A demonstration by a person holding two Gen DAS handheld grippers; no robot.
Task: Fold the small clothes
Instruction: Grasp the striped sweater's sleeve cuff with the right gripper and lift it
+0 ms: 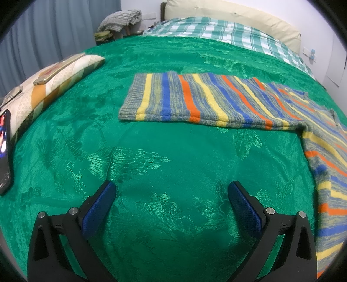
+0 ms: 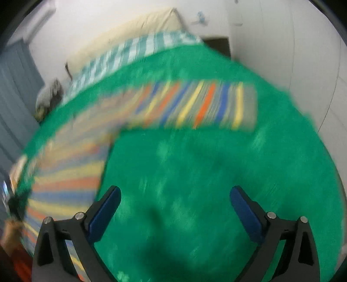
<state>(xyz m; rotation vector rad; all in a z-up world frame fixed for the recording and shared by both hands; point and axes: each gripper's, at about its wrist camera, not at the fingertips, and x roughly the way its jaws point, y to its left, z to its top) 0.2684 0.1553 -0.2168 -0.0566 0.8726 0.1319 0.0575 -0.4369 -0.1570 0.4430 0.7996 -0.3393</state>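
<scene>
A striped knit sweater (image 1: 208,102) in blue, yellow, orange and grey lies flat on the green bedspread (image 1: 151,156). One sleeve stretches to the left, and the body runs down the right edge of the left wrist view. My left gripper (image 1: 172,191) hovers open over bare bedspread, in front of that sleeve, holding nothing. In the blurred right wrist view the sweater (image 2: 195,104) shows its other sleeve ahead and its body at the lower left. My right gripper (image 2: 175,195) is open over the green cover, just right of the body.
A patterned pillow (image 1: 54,86) with a gold phone (image 1: 57,69) on it lies at the left. Another phone (image 1: 4,151) with a lit screen sits at the far left edge. A checked sheet (image 1: 227,32) and a cream headboard (image 1: 234,15) are at the far end.
</scene>
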